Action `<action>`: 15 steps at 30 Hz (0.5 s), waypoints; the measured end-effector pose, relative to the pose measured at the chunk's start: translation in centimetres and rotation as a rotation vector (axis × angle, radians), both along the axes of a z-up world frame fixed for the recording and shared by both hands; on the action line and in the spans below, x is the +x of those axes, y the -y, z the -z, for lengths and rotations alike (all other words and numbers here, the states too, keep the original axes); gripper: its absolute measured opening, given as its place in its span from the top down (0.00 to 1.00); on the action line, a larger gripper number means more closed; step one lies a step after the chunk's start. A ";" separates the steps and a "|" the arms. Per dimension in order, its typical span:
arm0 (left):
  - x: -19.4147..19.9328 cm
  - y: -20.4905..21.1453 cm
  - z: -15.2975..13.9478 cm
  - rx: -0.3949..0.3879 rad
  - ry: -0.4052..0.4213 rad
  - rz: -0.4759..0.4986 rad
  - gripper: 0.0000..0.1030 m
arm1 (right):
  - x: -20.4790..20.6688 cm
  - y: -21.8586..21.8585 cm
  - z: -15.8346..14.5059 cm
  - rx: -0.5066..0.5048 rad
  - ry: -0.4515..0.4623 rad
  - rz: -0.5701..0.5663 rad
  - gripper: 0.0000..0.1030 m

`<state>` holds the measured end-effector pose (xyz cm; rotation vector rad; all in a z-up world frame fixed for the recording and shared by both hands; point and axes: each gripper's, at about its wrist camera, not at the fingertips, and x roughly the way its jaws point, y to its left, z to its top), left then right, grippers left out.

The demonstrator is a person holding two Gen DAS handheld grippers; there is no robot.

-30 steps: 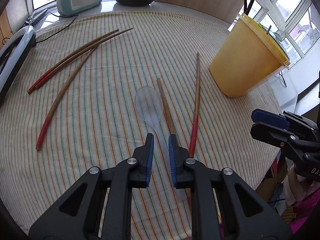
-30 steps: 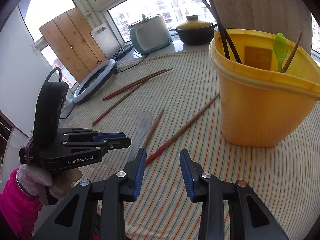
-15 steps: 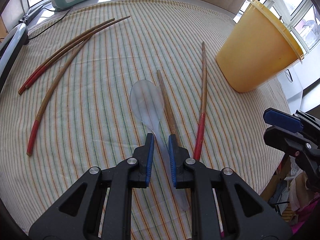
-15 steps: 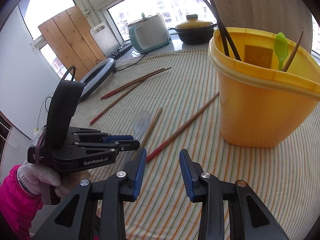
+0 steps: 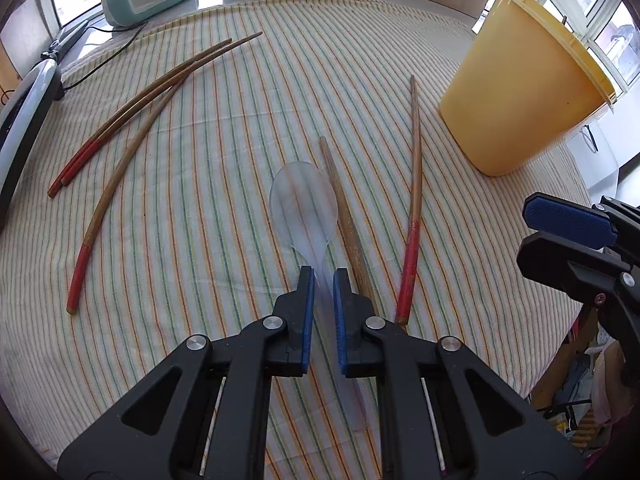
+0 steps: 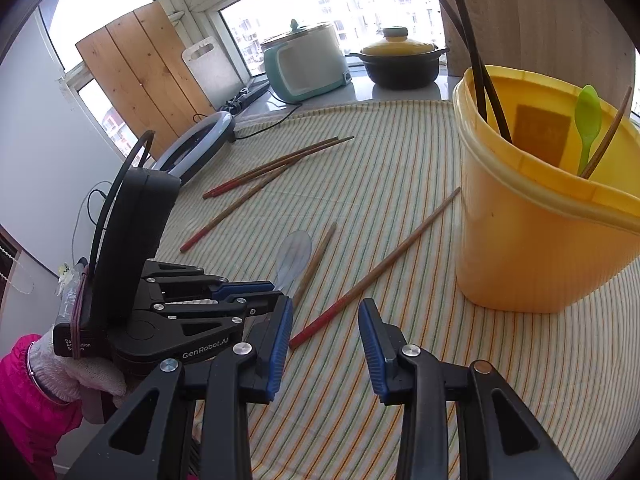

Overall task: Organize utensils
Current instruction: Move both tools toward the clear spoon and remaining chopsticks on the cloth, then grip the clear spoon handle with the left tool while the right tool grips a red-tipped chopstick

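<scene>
A clear plastic spoon (image 5: 303, 204) lies on the striped cloth, its handle running between my left gripper's (image 5: 323, 280) fingers, which are nearly closed around it. It also shows in the right wrist view (image 6: 294, 258). Beside it lie a plain wooden chopstick (image 5: 344, 220) and a red-tipped chopstick (image 5: 414, 200). Three more red-tipped chopsticks (image 5: 132, 108) lie at the left. The yellow bucket (image 6: 536, 216) holds a green spoon (image 6: 587, 120) and sticks. My right gripper (image 6: 325, 336) is open and empty above the cloth, right of the left gripper (image 6: 256, 292).
A ring light (image 6: 196, 144), a teal cooker (image 6: 304, 64) and a black pot with a yellow lid (image 6: 400, 64) stand at the far edge. Wooden boards (image 6: 140, 76) lean by the window. The table edge drops off at the right (image 5: 576, 280).
My left gripper moved forward along the spoon handle and its jaws narrowed around it. My right gripper stayed open, almost still.
</scene>
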<state>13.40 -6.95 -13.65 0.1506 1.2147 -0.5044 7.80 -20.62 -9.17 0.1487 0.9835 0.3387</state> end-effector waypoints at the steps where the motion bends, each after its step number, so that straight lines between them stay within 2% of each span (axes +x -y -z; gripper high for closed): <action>1: -0.1 0.0 0.0 0.009 0.007 0.010 0.92 | 0.0 0.0 0.0 0.001 -0.002 0.001 0.65; 6: -0.1 -0.7 0.0 0.003 0.026 -0.028 0.97 | 0.2 0.0 0.0 0.004 -0.012 -0.001 0.67; 9: 0.1 -2.2 -0.1 -0.020 0.018 -0.062 0.97 | 0.6 -0.5 0.2 -0.003 -0.022 -0.015 0.67; 15: 0.2 -4.3 -0.2 -0.004 0.034 -0.096 0.97 | 1.9 -2.5 1.5 -0.021 -0.070 -0.065 0.72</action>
